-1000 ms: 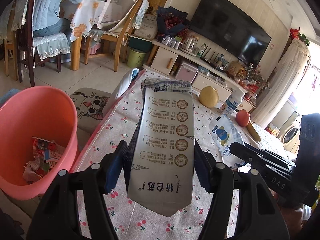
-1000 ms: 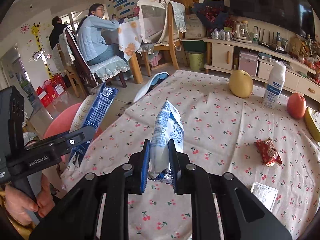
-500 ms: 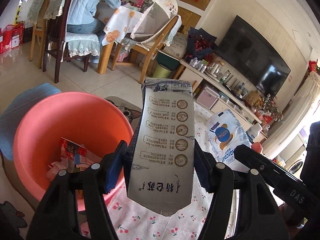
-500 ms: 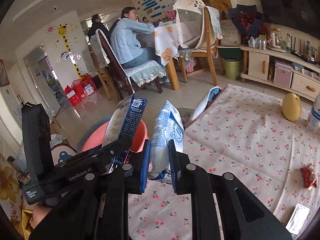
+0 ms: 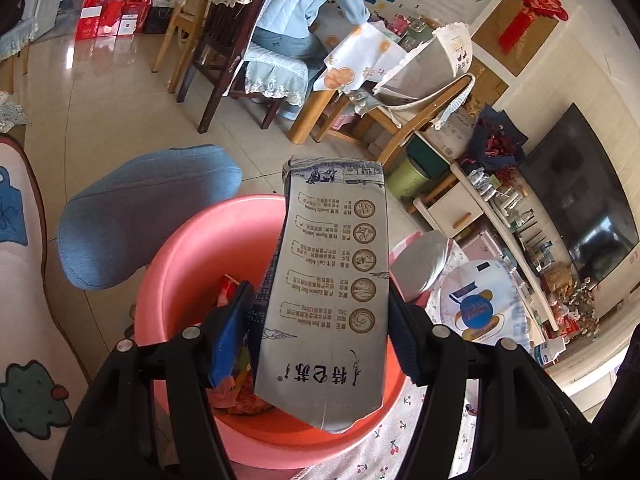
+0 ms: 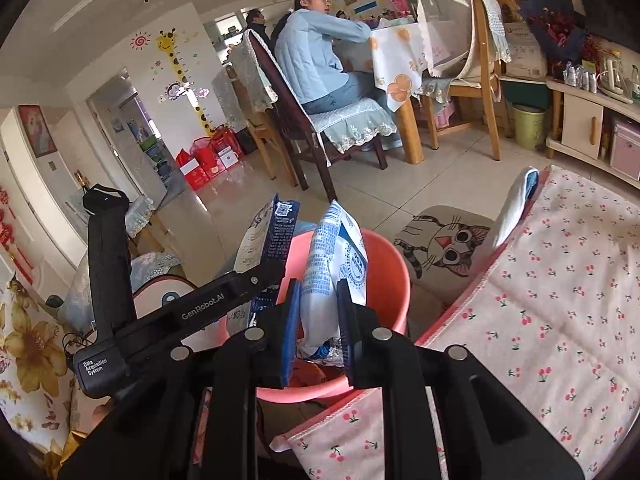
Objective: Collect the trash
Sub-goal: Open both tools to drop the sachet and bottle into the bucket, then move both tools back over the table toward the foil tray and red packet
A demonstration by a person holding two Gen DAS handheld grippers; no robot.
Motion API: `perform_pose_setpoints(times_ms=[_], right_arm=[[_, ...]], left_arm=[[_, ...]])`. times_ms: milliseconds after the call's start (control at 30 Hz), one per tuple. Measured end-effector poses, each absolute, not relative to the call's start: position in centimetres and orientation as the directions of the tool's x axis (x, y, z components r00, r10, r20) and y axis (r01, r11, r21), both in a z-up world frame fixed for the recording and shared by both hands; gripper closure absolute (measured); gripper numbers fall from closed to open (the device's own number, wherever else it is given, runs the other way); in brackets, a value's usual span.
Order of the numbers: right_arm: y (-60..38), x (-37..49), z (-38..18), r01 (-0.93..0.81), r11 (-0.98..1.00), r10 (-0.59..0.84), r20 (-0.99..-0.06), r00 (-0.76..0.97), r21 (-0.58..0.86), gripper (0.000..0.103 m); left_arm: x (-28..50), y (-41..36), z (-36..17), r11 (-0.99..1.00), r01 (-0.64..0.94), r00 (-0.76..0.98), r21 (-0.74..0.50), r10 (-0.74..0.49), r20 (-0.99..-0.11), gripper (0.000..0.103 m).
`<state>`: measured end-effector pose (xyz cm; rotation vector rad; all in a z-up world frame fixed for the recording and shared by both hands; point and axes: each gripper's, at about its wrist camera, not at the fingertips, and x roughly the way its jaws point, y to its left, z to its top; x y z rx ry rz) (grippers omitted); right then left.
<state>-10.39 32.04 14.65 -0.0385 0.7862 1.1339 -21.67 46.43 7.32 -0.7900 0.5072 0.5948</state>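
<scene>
I am looking down my left gripper. Its two fingers are squeezing a flat grey milk carton from both sides, and the carton is sticking up toward 12 o'clock. Right under it, the pink bucket is sitting on the floor. The carton's bottom edge is hanging over the bucket's near rim at 6 o'clock. Crumpled wrappers are lying inside the bucket, low at 7 o'clock. There is open room inside the bucket toward 10 o'clock.

In my right view, my right gripper is pinching a white and blue bag tight, with the fingers nearly together. The bag is standing up over the same bucket, inside its rim. The left gripper's black body is reaching in from 9 o'clock, just beside my right fingers, so the gap between them is small.

The table's cherry cloth is filling 3 to 5 o'clock, and its edge is running just beside the bucket. A cat mat is lying on the floor past the bucket at 1 o'clock. Past that, bare tiles are giving lots of free room. Far off at 12 o'clock, a person in a light blue jacket is sitting at a dining table.
</scene>
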Motion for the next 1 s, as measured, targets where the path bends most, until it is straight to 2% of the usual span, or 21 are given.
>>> perform_pose_setpoints(times_ms=[67, 100, 167, 300, 500, 567, 633, 767, 933, 1000], right_arm=[[33.2, -10.5, 13.7, -0.820, 0.444, 0.785, -0.599, 0.160, 0.362, 0.083], [33.6, -10.5, 13.3, -0.813, 0.455, 0.775, -0.611, 0.160, 0.364, 0.081], [33.7, -10.5, 12.5, -0.800, 0.457, 0.772, -0.620, 0.140, 0.389, 0.076], [31.9, -10.5, 12.5, -0.771, 0.482, 0.789, -0.589, 0.175, 0.416, 0.046], [28.3, -10.7, 13.2, -0.749, 0.555, 0.758, -0.591, 0.276, 0.361, 0.021], [27.3, -10.9, 13.1, -0.743, 0.574, 0.742, -0.604, 0.292, 0.345, 0.021], [26.2, -10.8, 13.0, -0.733, 0.596, 0.722, -0.618, 0.311, 0.329, 0.014], [24.1, -10.9, 12.7, -0.714, 0.628, 0.695, -0.636, 0.336, 0.309, 0.013], [21.1, -11.3, 12.4, -0.685, 0.663, 0.672, -0.642, 0.368, 0.302, 0.013], [20.1, -11.4, 12.2, -0.674, 0.673, 0.668, -0.641, 0.377, 0.305, 0.012]], left_arm=[[-21.2, 46.9, 6.9, 0.555, -0.686, 0.693, -0.471, 0.300, -0.656, 0.035], [-20.9, 47.2, 6.6, 0.554, -0.694, 0.679, -0.460, 0.293, -0.673, 0.026], [-20.7, 47.5, 6.4, 0.548, -0.729, 0.637, -0.409, 0.325, -0.699, 0.020], [-21.3, 47.5, 6.5, 0.530, -0.755, 0.621, -0.386, 0.385, -0.683, 0.017], [-20.8, 45.4, 7.0, 0.589, -0.731, 0.637, -0.344, 0.410, -0.653, 0.016], [-20.3, 44.8, 7.3, 0.609, -0.718, 0.648, -0.338, 0.408, -0.643, 0.015], [-20.0, 44.0, 7.5, 0.627, -0.696, 0.670, -0.350, 0.392, -0.631, 0.015], [-19.6, 42.4, 7.8, 0.672, -0.623, 0.741, -0.401, 0.341, -0.579, 0.015], [-18.3, 40.0, 8.4, 0.735, -0.552, 0.794, -0.394, 0.318, -0.518, 0.015], [-17.9, 39.1, 8.5, 0.753, -0.526, 0.813, -0.396, 0.308, -0.494, 0.011]])
